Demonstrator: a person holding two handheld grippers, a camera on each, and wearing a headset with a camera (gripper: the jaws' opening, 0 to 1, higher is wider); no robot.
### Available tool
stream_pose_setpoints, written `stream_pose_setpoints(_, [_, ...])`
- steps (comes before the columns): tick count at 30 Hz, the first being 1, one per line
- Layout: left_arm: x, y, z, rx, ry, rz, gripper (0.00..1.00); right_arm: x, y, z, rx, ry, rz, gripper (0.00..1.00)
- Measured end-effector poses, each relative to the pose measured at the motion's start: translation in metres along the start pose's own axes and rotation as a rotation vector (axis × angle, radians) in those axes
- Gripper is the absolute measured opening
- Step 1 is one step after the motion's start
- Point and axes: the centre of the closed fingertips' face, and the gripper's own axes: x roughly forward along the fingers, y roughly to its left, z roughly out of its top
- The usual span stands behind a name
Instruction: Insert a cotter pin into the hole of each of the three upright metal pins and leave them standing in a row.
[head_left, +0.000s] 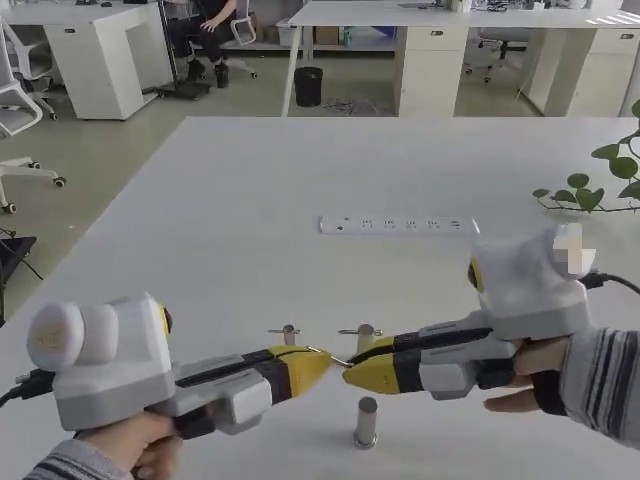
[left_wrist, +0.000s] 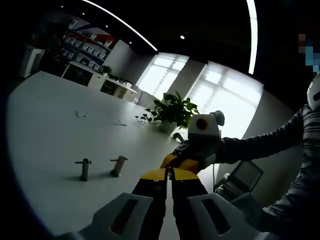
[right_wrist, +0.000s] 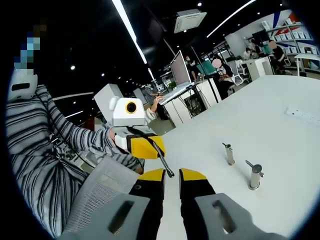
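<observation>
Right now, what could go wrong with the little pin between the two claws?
The cotter pin sits in mid-air where the left claw and right claw meet; a loose grip could drop it onto the table. The bare metal pin stands near the claws, so a low move might knock it over.

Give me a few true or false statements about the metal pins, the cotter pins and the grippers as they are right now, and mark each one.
1. The rear-left metal pin and rear-right metal pin both have fitted cotter pins through their tops. True.
2. The nearest metal pin has one too. False: its top is bare.
3. The left gripper is shut on a loose cotter pin. True.
4. The power strip lies between the person and the pins. False: it lies on the far side of them.
</observation>
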Motion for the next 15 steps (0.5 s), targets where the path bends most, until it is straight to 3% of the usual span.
stream_pose_setpoints(10, [0.0005, 0.0012, 0.0027, -0.029, -0.005, -0.016, 0.0, -0.0011, 0.0048, 0.0, -0.029, 0.012, 0.024, 0.0])
stream_pose_setpoints(15, [0.0008, 0.0075, -0.0002, -0.014, 0.01, -0.019, 0.0, -0.0017, 0.0071, -0.0055, -0.124, 0.062, 0.041, 0.0])
